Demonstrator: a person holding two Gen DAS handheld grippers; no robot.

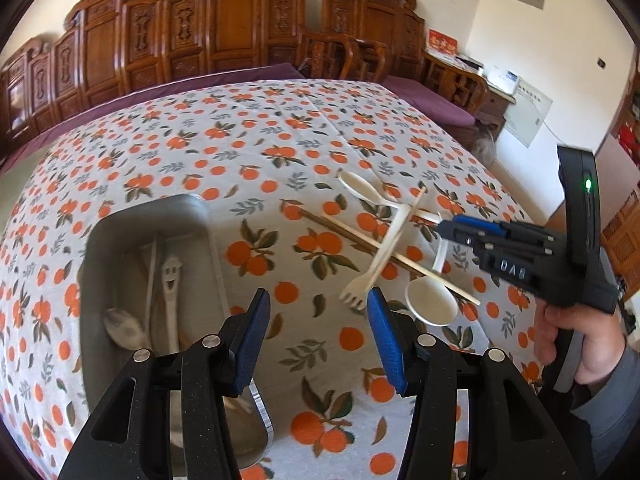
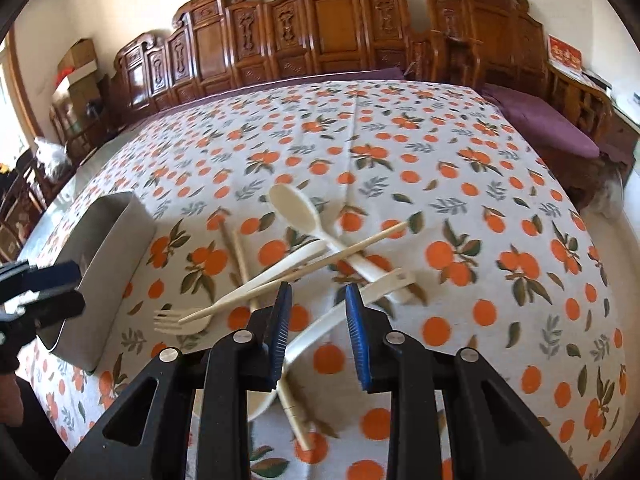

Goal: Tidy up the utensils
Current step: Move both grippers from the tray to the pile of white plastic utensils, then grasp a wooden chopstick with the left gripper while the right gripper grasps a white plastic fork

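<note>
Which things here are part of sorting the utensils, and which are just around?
Job: metal tray, fork, chopsticks, big spoon, long spoon, smiley spoon and metal spoon in the tray.
Around: tablecloth, carved bench, purple cushion.

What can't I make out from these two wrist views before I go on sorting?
- Left wrist view: near end of the metal tray and the utensils in it, hidden by the left gripper.
- Right wrist view: tray interior, only its outer wall shows.
- Right wrist view: bowl of the ladle spoon, covered by the right gripper.
- Left wrist view: whether the right gripper is touching the pile; its tips merge with the utensils.
- Right wrist view: motion blur softens the pile.
</note>
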